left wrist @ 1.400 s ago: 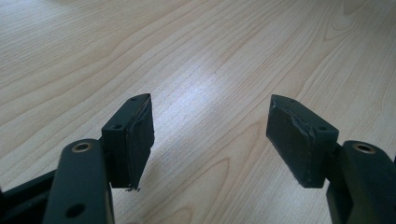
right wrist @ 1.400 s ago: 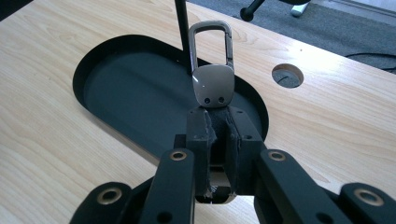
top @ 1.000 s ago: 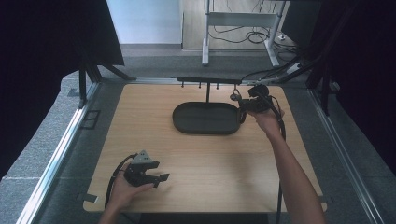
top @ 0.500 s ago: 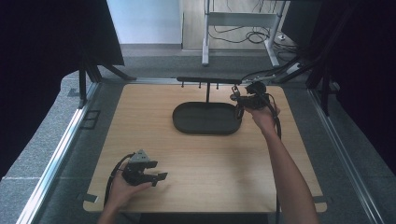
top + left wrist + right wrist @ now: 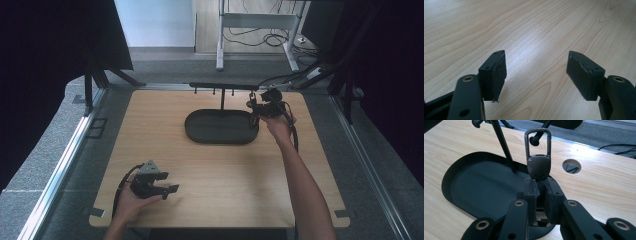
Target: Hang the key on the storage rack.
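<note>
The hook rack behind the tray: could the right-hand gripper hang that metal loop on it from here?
Probably yes: the right gripper holds the loop upright, right beside a peg tip of the rack, with nothing between them.

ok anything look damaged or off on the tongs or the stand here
Only wear: the pad lining on the left tongs is frayed and peeling at its edges, and the pads of the right tongs look ragged too where they clamp the key fob. The black stand and its tray sit upright and tidy.

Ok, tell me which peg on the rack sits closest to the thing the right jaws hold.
The rightmost peg: its knob shows through the metal loop of the tag held by the right gripper. The other pegs hang further left along the bar.
</note>
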Demonstrator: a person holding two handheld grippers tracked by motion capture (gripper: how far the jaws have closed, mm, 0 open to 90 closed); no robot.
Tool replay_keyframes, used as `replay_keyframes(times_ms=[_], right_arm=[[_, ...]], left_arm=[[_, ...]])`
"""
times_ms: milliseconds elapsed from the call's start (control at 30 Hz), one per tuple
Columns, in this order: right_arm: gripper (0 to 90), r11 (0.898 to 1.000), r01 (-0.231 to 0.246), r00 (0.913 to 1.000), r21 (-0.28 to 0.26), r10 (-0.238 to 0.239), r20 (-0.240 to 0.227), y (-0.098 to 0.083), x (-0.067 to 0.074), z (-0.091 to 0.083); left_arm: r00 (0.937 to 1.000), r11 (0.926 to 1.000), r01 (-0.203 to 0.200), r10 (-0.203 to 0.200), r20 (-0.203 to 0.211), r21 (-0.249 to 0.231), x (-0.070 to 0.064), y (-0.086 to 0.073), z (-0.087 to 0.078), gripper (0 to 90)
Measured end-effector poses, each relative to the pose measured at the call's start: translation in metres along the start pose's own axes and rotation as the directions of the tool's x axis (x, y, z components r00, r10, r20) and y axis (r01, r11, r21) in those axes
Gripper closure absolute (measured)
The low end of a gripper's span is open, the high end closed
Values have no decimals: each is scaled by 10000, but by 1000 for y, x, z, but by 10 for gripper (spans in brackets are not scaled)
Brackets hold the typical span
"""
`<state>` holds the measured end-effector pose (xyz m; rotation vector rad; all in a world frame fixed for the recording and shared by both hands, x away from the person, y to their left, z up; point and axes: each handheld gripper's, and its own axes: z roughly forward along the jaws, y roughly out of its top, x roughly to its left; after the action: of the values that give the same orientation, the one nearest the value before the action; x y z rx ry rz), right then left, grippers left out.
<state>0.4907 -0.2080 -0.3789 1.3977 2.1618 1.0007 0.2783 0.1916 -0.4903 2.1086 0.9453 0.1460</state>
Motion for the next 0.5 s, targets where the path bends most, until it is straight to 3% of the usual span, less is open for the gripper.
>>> replay_keyframes(times_ms=[500], right_arm=[[794,10000,15,9999,-49,-14,110,-2,3,10]], left_arm=[[10000,10000,-8,8,-7,-88,0,0,-2,331]])
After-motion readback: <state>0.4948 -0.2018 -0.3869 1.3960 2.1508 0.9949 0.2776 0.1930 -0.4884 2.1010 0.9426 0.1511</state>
